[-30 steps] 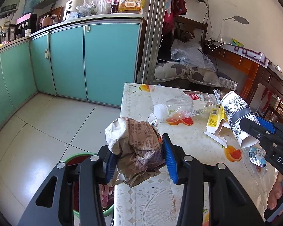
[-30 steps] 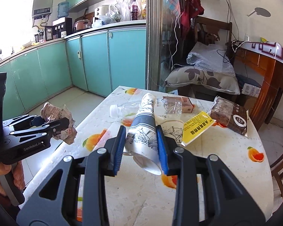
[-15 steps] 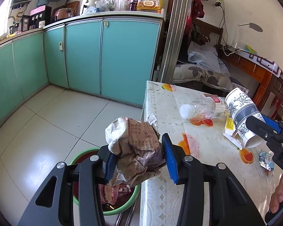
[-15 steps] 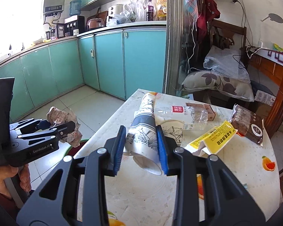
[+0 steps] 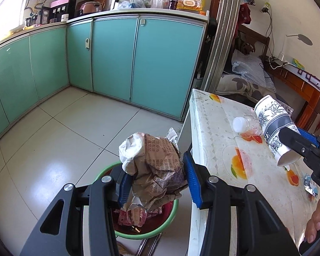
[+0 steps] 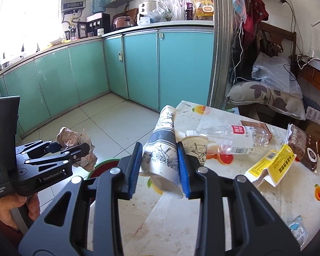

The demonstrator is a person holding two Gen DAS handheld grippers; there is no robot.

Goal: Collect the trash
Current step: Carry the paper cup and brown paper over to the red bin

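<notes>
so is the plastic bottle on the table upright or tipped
Tipped: the plastic bottle lies on its side on the table, white cap pointing toward the paper cups.

Bright window glare upper left; fisheye-bent edges.

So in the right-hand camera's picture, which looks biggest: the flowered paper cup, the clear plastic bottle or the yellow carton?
1. Flowered paper cup, though nearest the camera.
2. Clear plastic bottle and yellow carton: too alike to rank.

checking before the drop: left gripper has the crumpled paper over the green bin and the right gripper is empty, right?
Not quite. The right gripper is not empty: in the right wrist view its pads clamp a flower-printed paper cup. The rest holds: the left gripper holds the crumpled paper over the green bin.
</notes>
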